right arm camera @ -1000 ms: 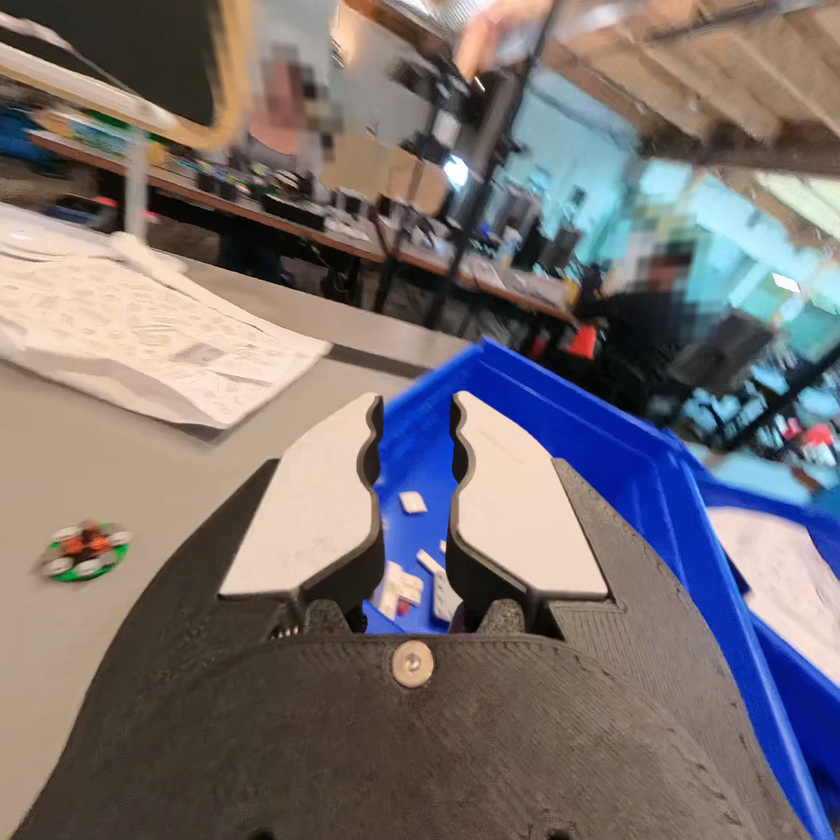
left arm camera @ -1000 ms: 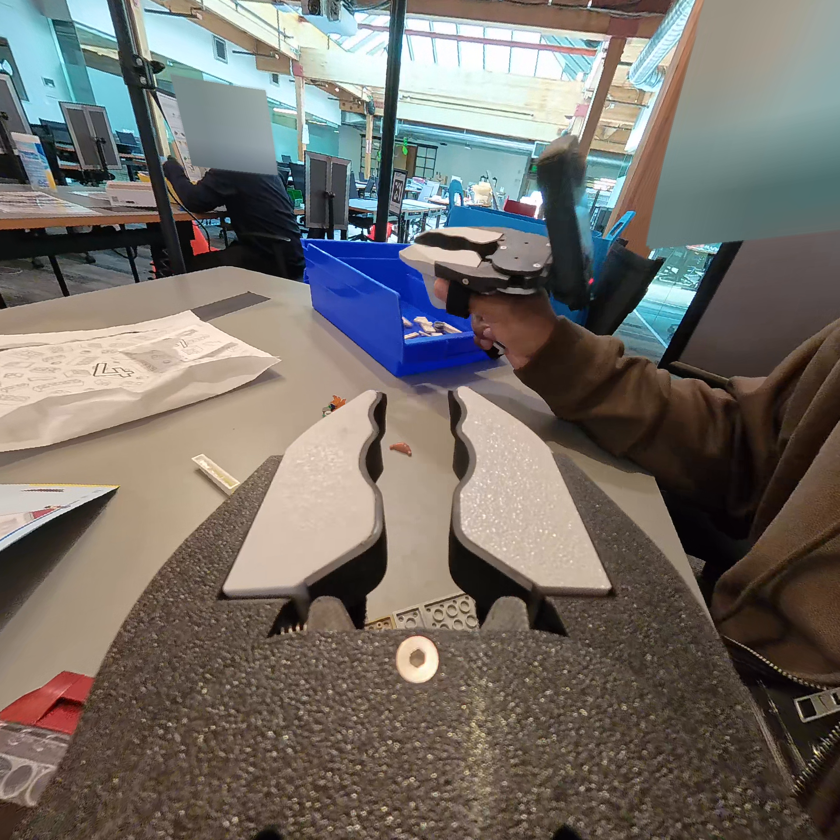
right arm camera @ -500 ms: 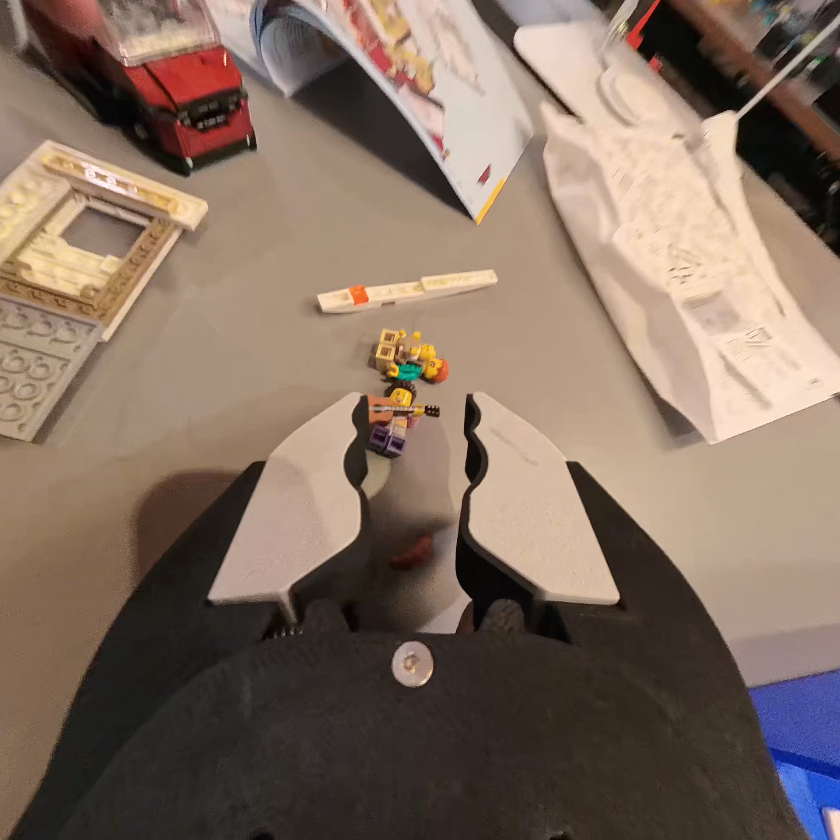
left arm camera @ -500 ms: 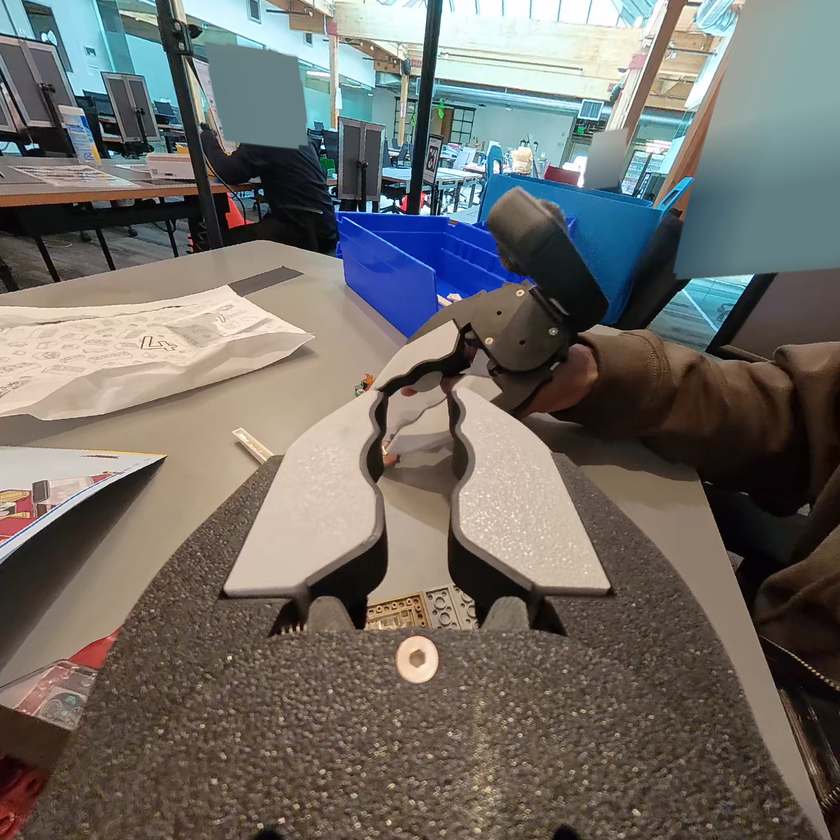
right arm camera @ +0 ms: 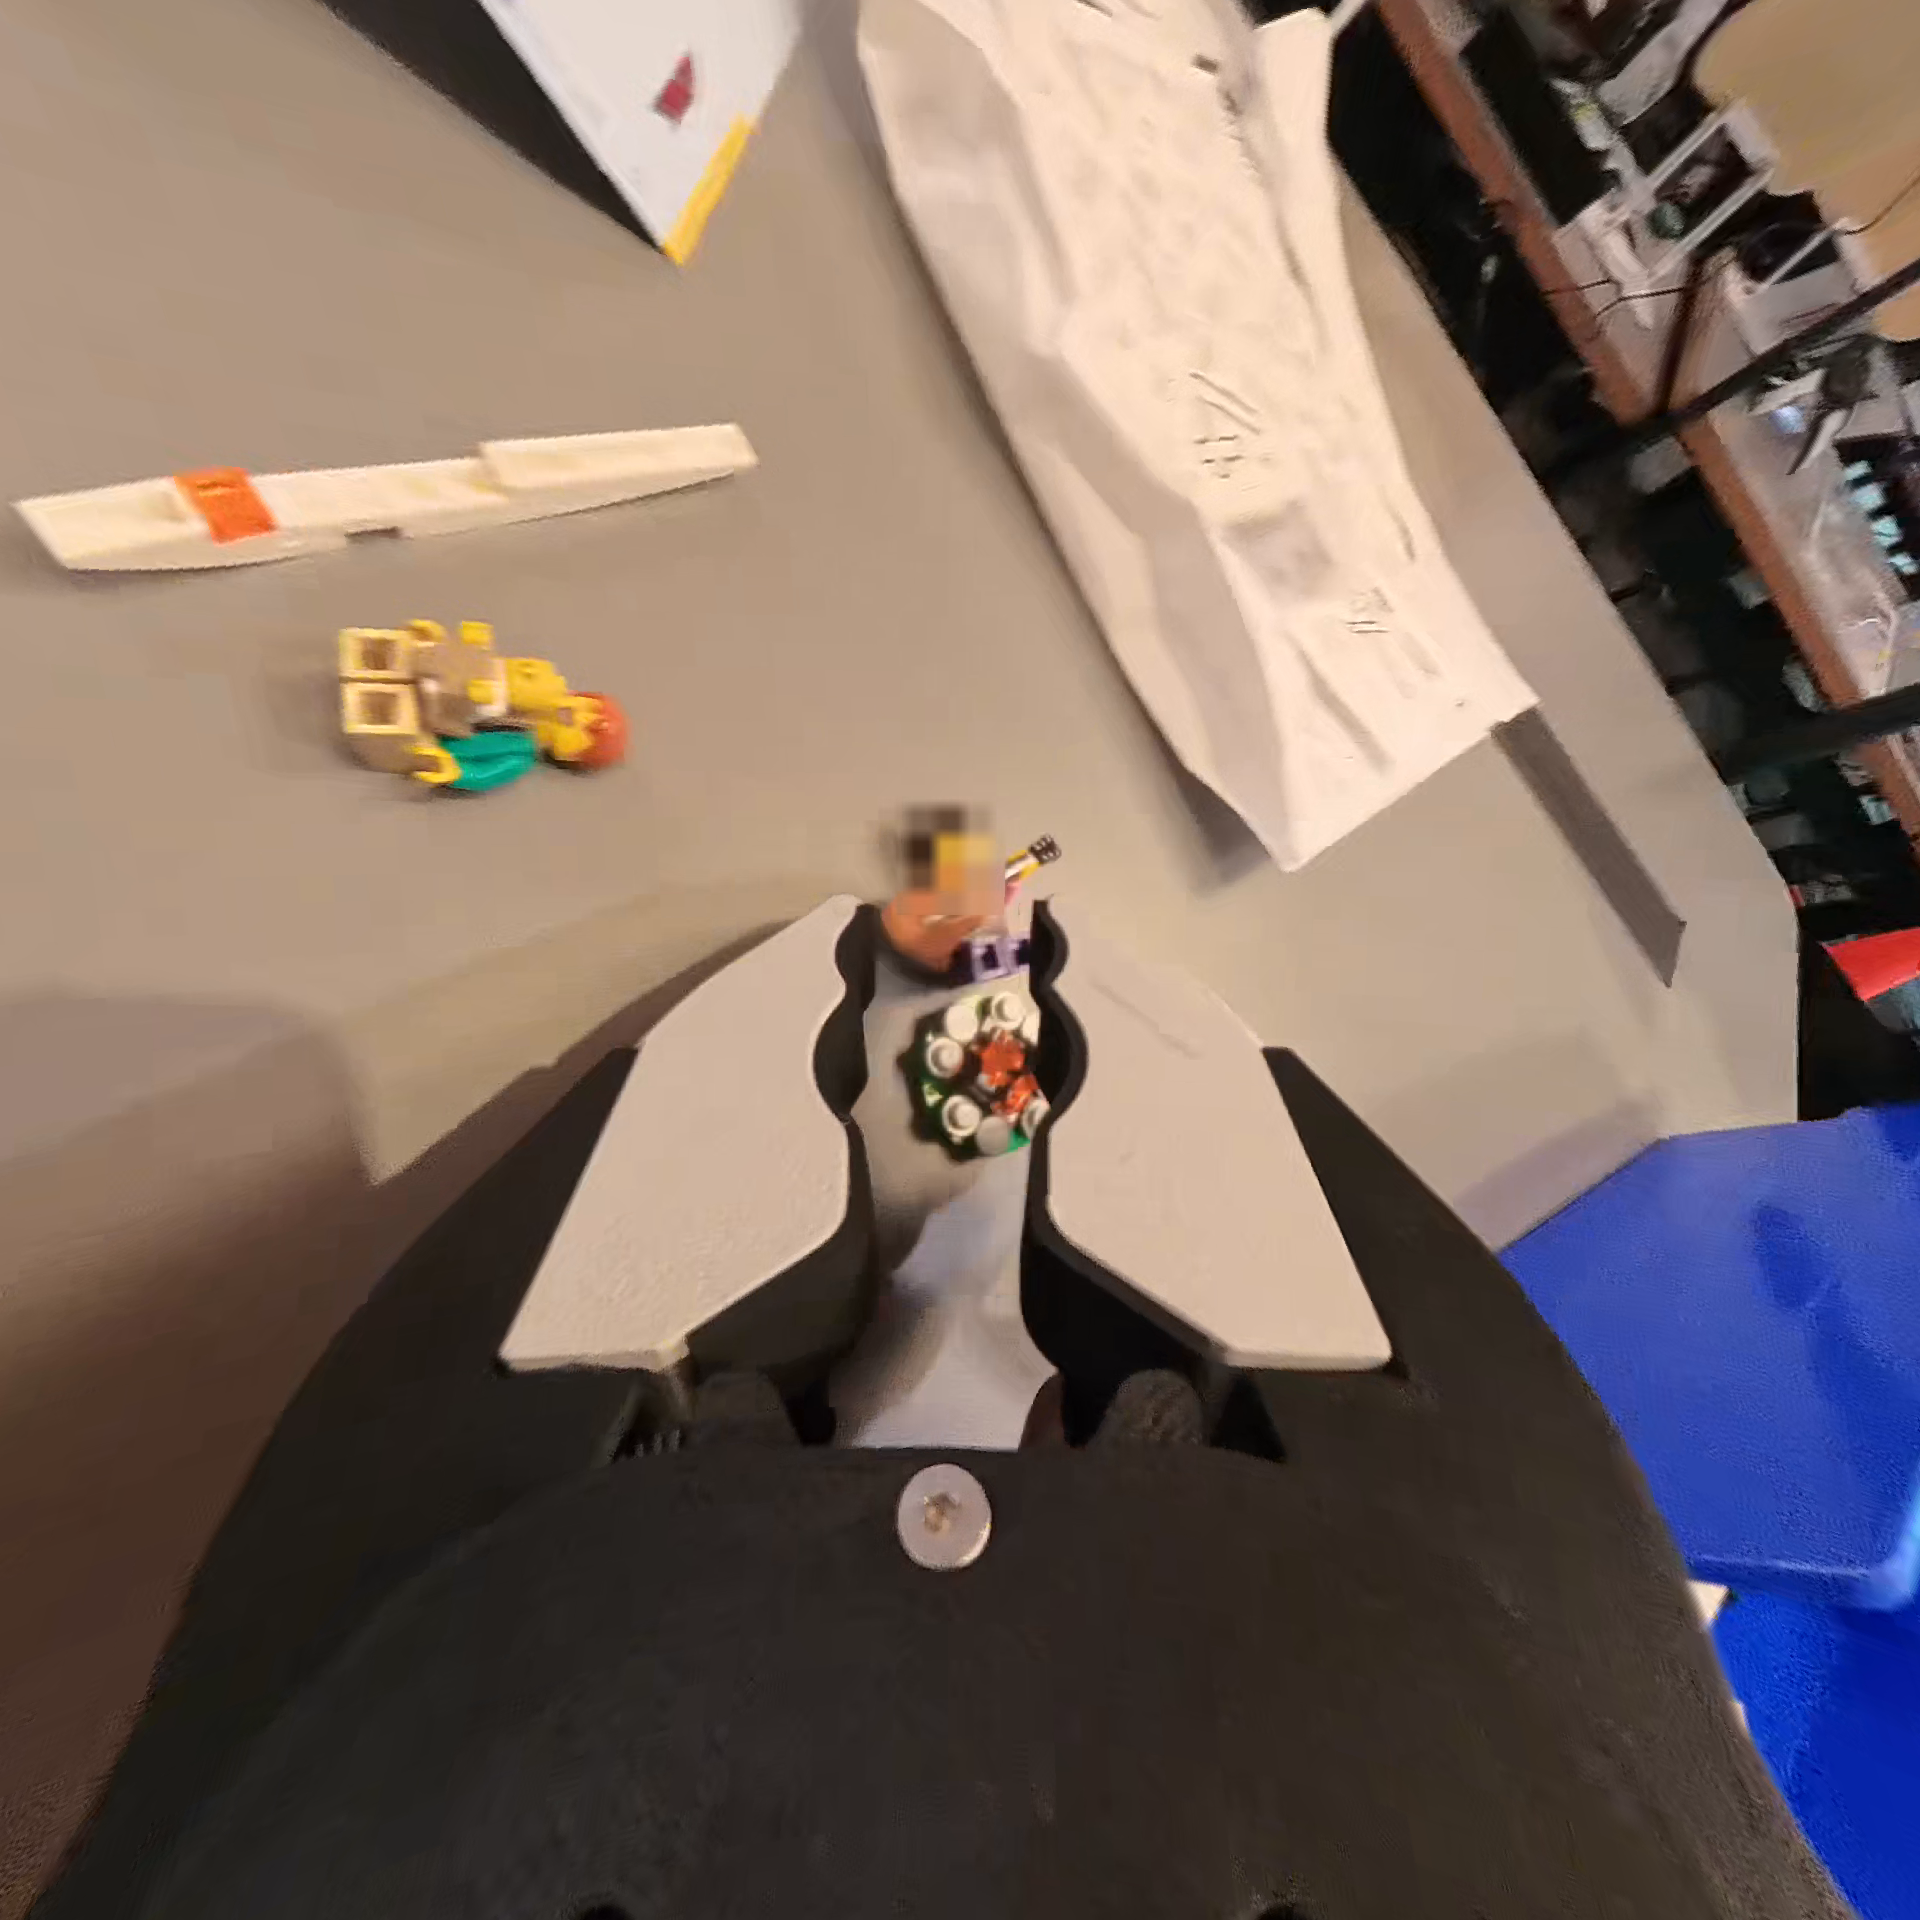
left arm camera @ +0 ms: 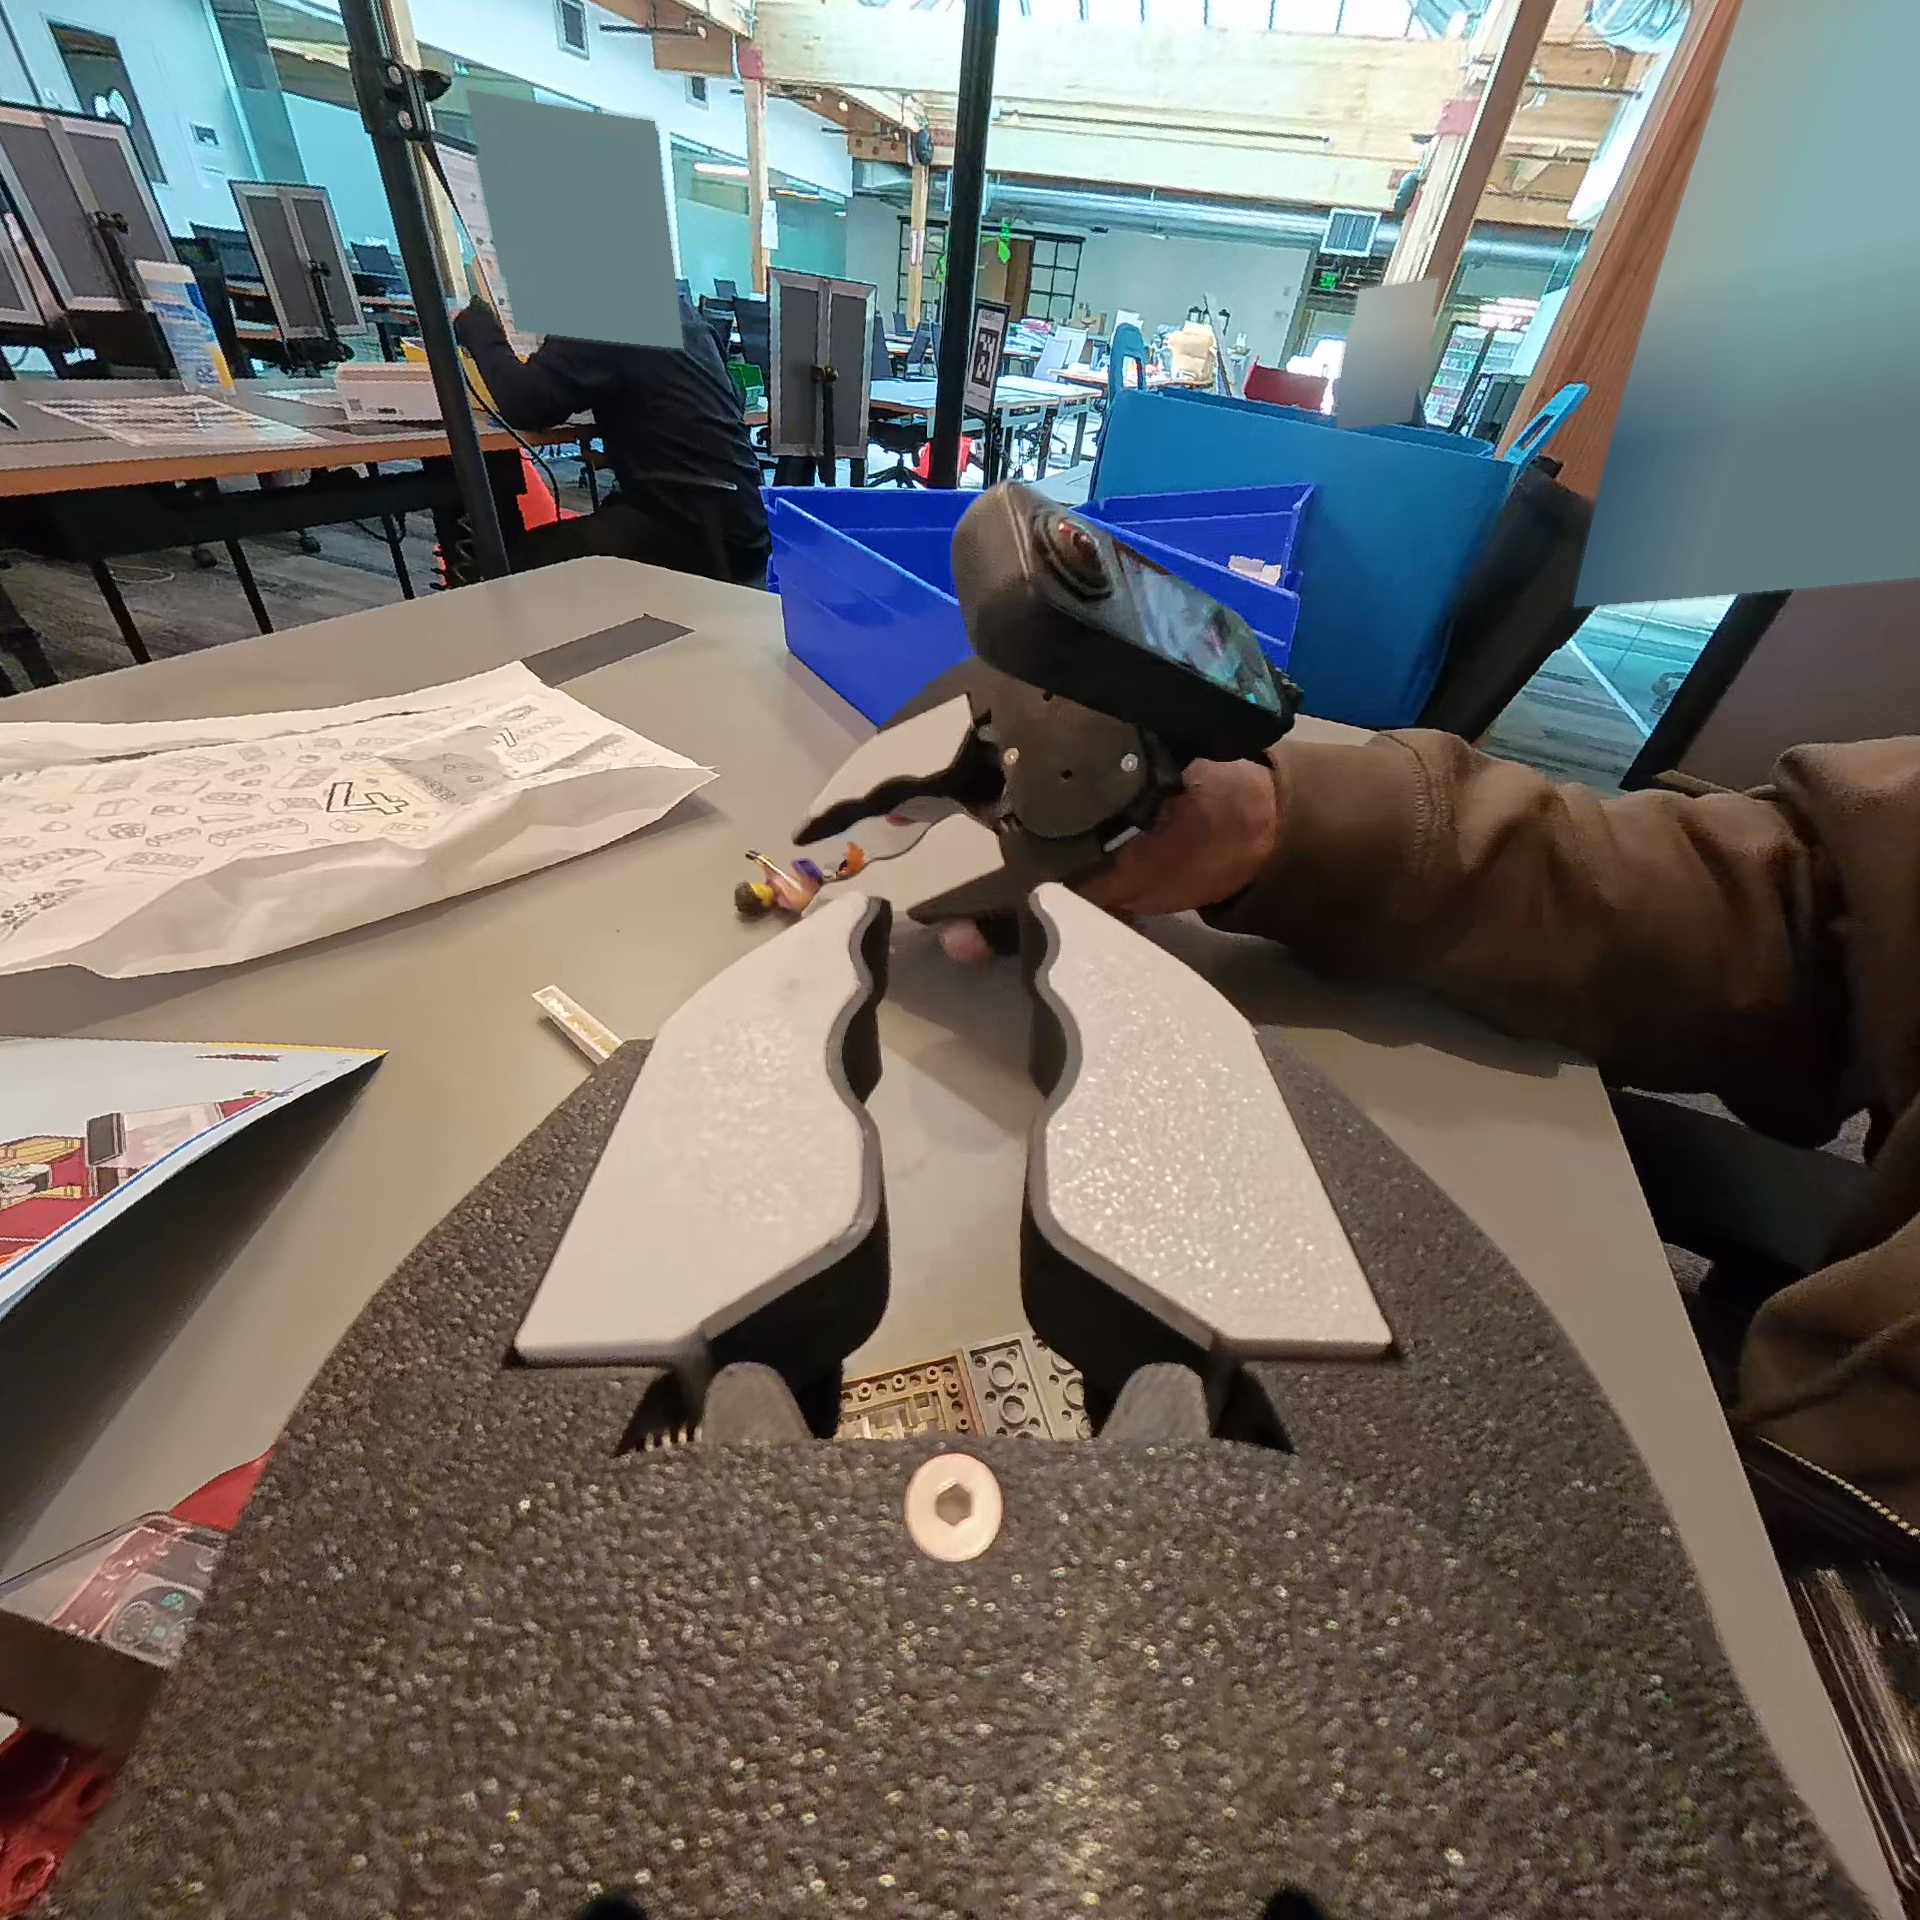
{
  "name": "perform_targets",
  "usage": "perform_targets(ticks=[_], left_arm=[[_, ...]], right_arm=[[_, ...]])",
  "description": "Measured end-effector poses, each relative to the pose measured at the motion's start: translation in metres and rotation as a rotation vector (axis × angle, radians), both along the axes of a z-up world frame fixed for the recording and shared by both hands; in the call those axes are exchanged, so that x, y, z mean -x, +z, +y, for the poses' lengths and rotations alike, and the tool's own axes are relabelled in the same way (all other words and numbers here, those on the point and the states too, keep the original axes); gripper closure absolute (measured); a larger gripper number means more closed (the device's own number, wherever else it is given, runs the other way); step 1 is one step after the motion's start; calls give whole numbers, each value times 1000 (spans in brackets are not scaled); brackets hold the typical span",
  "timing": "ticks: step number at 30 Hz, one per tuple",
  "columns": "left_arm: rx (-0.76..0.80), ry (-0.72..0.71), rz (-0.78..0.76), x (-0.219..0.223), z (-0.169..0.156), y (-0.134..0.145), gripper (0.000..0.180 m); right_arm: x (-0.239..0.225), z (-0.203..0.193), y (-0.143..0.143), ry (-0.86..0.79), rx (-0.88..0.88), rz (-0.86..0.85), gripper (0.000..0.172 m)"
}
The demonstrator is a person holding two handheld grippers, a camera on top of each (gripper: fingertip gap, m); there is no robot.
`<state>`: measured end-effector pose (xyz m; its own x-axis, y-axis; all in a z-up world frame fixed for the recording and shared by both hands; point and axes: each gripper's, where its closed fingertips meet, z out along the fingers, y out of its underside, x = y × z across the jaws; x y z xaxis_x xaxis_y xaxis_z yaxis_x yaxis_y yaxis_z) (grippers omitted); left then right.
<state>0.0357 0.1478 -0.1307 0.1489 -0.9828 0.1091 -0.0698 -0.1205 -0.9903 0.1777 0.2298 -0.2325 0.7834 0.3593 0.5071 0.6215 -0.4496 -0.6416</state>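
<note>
Two risks stood out. My right hand-held gripper (right arm camera: 951, 925) straddled the guitar minifigure (right arm camera: 992, 954) lying mid-bench (left arm camera: 468, 1039), and I could not tell whether its pads pressed. A skewed pinch could flick it away or snag the round green piece (right arm camera: 977, 1081) below. My left hand-held gripper (left arm camera: 956, 914) stood apart, empty. Only the left view showed the minifigure lying flat; only the right showed the green piece.

Bare grey table (left arm camera: 436, 997) lies open between paper bag (left arm camera: 312, 800) and booklet (left arm camera: 125, 1132) — blue bins (left arm camera: 862, 613) wall off the far edge.
</note>
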Motion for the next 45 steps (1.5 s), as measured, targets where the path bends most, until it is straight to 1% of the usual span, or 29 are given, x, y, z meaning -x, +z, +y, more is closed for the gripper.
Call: perform_targets(ticks=[3,5,7,10,11,13,18,19,21,22,23,24,25,27,29,30,32,34,35,37,40,41,43,45], left_arm=[[-15,4,-1,1,0,2,156],[-31,15,4,2,2,2,157],[-38,25,6,3,4,2,157],[-29,24,-6,5,5,5,157],[-27,22,-8,5,5,5,157],[-26,20,-7,4,4,4,157],[-26,19,-3,4,4,3,157],[-27,20,-3,4,4,3,157],[-25,20,-5,4,4,4,157],[-25,18,-5,4,4,4,157],[-25,17,-4,4,3,3,158],[-27,14,-3,3,2,3,158],[-29,13,-3,3,2,4,158],[-34,13,-5,3,1,4,158],[-34,14,-7,3,1,5,158],[-33,14,-7,3,1,4,159],[-32,14,-5,3,2,4,159],[-37,17,-1,3,2,3,159],[-40,18,0,3,2,3,159],[-44,20,1,3,3,3,159],[-46,25,2,4,4,3,159],[-45,27,0,4,4,3,159],[-44,32,-5,5,5,4,159],[-46,46,-15,6,8,5,160]], right_arm=[[0,-6,19,29,-63,96,140],[6,-22,29,77,-71,182,140],[11,-42,29,124,-36,258,140],[14,-65,13,139,51,350,141],[13,-70,5,136,87,342,141],[5,-74,-4,117,123,269,142],[-23,-63,-9,-17,118,206,148],[-28,-61,-10,-41,116,198,153],[-45,-53,-10,-104,98,155,168],[-54,-49,-10,-136,83,124,171],[-62,-45,-9,-158,69,100,170],[-65,-42,-8,-171,54,90,166],[-62,-40,-4,-167,32,98,161],[-41,-36,9,-100,-38,144,158],[-3,-34,23,21,-82,220,155],[19,-33,26,81,-76,264,151],[56,-30,22,168,-24,324,145],[75,-22,12,184,23,305,134],[80,-18,6,190,47,268,129],[84,-13,-2,196,66,182,127],[63,-1,-3,106,19,79,146],[53,2,-2,65,5,59,148],[39,4,-1,19,5,87,142],[43,2,8,26,-13,187,141]])
